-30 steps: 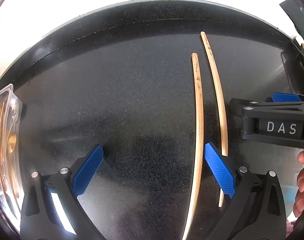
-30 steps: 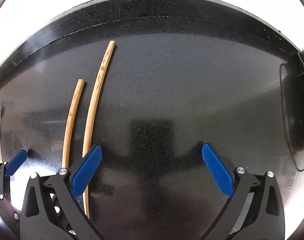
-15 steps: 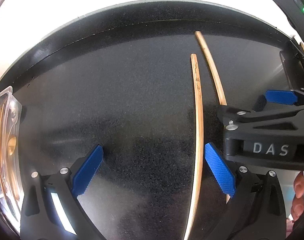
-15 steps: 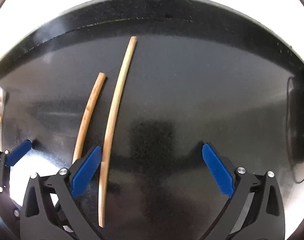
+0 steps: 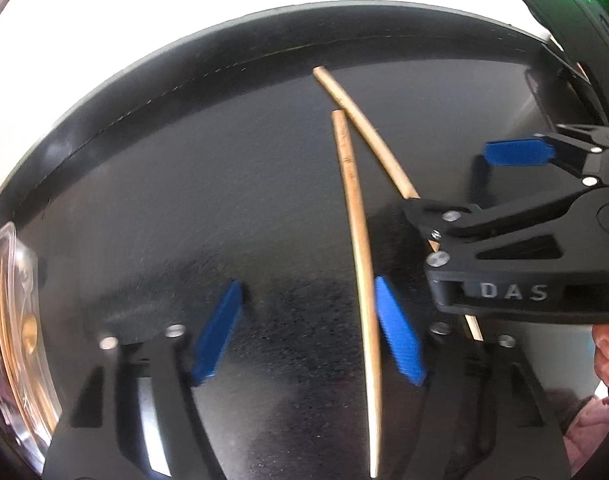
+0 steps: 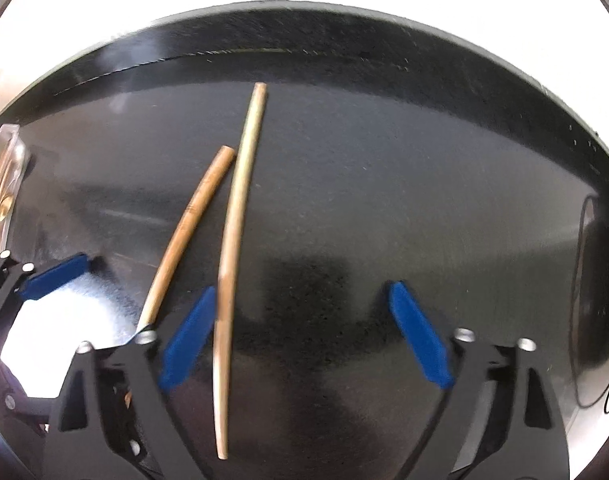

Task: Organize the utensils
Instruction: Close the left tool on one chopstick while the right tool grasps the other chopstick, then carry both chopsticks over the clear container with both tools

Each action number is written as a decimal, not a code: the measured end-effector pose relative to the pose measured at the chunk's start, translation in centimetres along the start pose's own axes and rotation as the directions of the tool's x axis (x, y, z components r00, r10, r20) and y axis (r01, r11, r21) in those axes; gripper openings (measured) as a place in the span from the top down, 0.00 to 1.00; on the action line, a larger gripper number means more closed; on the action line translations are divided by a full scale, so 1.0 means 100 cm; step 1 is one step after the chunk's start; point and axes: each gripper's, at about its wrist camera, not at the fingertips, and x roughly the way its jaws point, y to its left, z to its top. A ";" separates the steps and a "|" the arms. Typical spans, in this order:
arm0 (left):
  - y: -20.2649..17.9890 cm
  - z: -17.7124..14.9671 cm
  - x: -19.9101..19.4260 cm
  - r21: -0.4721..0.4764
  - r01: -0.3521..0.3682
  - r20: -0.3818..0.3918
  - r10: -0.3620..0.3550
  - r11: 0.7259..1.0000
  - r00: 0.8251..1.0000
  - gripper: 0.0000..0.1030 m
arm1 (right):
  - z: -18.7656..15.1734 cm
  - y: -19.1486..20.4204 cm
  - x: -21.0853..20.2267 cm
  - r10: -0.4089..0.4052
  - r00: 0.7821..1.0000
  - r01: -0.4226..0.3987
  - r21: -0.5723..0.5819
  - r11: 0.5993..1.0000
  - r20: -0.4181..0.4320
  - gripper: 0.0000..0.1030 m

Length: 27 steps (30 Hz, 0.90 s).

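Both tools' jaws have just been closing, left tool (image 5: 308,330) and right tool (image 6: 304,334) half-wide, each round its own chopstick (neither pinched yet), next needing firm closure before lifting.

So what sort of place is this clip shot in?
Probably a home kitchen or dining counter, though little of the room shows. Two wooden chopsticks lie on a dark speckled stone-like countertop, with a clear plastic container holding gold-coloured utensils at its edge.

Left tool (image 5: 308,330), right tool (image 6: 304,336) point steeply down, jaws just closing (neither gripping yet).
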 end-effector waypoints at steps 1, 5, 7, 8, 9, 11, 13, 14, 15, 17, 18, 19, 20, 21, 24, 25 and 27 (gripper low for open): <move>-0.005 0.001 -0.004 0.023 -0.009 0.015 0.008 1.000 1.000 0.94 | -0.001 0.004 -0.005 0.007 1.000 -0.006 -0.029 1.000 0.026 0.56; -0.004 0.004 -0.004 0.003 0.054 -0.002 -0.054 0.999 0.999 0.94 | -0.004 0.005 -0.011 0.040 0.999 -0.039 -0.034 0.999 0.016 0.93; 0.003 0.003 -0.004 -0.030 0.080 -0.014 -0.081 0.996 0.997 0.94 | -0.007 -0.004 -0.012 0.091 0.996 -0.091 0.010 0.996 0.001 0.93; 0.006 0.001 -0.005 -0.044 0.084 -0.016 -0.085 0.995 0.996 0.94 | -0.009 -0.010 -0.014 0.117 0.993 -0.117 0.036 0.992 0.000 0.93; 0.008 -0.001 -0.008 -0.053 0.085 -0.016 -0.086 0.995 0.996 0.94 | -0.010 -0.014 -0.017 0.131 0.991 -0.131 0.049 0.990 0.004 0.93; 0.013 -0.005 -0.015 -0.076 0.086 -0.006 -0.087 0.993 0.996 0.94 | -0.015 -0.021 -0.028 0.156 0.987 -0.157 0.074 0.985 0.025 0.93; 0.018 -0.009 -0.026 -0.105 0.087 0.013 -0.086 0.991 0.996 0.94 | -0.018 -0.021 -0.043 0.167 0.984 -0.171 0.074 0.982 0.056 0.93; 0.021 -0.010 -0.032 -0.112 0.086 0.022 -0.084 0.990 0.996 0.94 | -0.019 -0.019 -0.051 0.175 0.982 -0.180 0.065 0.981 0.071 0.93; 0.023 -0.011 -0.039 -0.127 0.089 0.035 -0.085 0.988 0.996 0.94 | -0.020 -0.018 -0.059 0.184 0.980 -0.189 0.058 0.980 0.081 0.93; 0.027 -0.013 -0.053 -0.170 0.121 0.054 -0.113 0.978 0.992 0.94 | -0.026 -0.010 -0.079 0.212 0.971 -0.217 0.035 0.976 0.107 0.93; 0.025 -0.014 -0.059 -0.178 0.126 0.063 -0.117 0.976 0.991 0.94 | -0.029 -0.006 -0.087 0.222 0.968 -0.227 0.023 0.974 0.119 0.93; 0.022 -0.014 -0.066 -0.170 0.120 0.075 -0.108 0.978 0.991 0.94 | -0.034 0.000 -0.097 0.236 0.963 -0.240 0.011 0.971 0.132 0.93; 0.019 -0.014 -0.071 -0.160 0.113 0.082 -0.101 0.981 0.992 0.94 | -0.038 0.003 -0.105 0.248 0.959 -0.250 0.000 0.968 0.140 0.93; 0.016 -0.016 -0.077 -0.152 0.109 0.090 -0.096 0.982 0.991 0.94 | -0.042 0.007 -0.111 0.255 0.956 -0.256 -0.010 0.967 0.149 0.93; 0.018 -0.033 -0.091 -0.173 0.109 0.114 -0.090 0.979 0.989 0.94 | -0.049 0.017 -0.127 0.268 0.949 -0.265 -0.043 0.963 0.168 0.93; 0.025 -0.040 -0.093 -0.190 0.112 0.117 -0.090 0.975 0.989 0.94 | -0.054 0.024 -0.129 0.276 0.946 -0.270 -0.058 0.961 0.168 0.93; 0.034 -0.055 -0.097 -0.219 0.109 0.115 -0.086 0.970 0.990 0.94 | -0.059 0.037 -0.132 0.292 0.943 -0.282 -0.083 0.956 0.160 0.93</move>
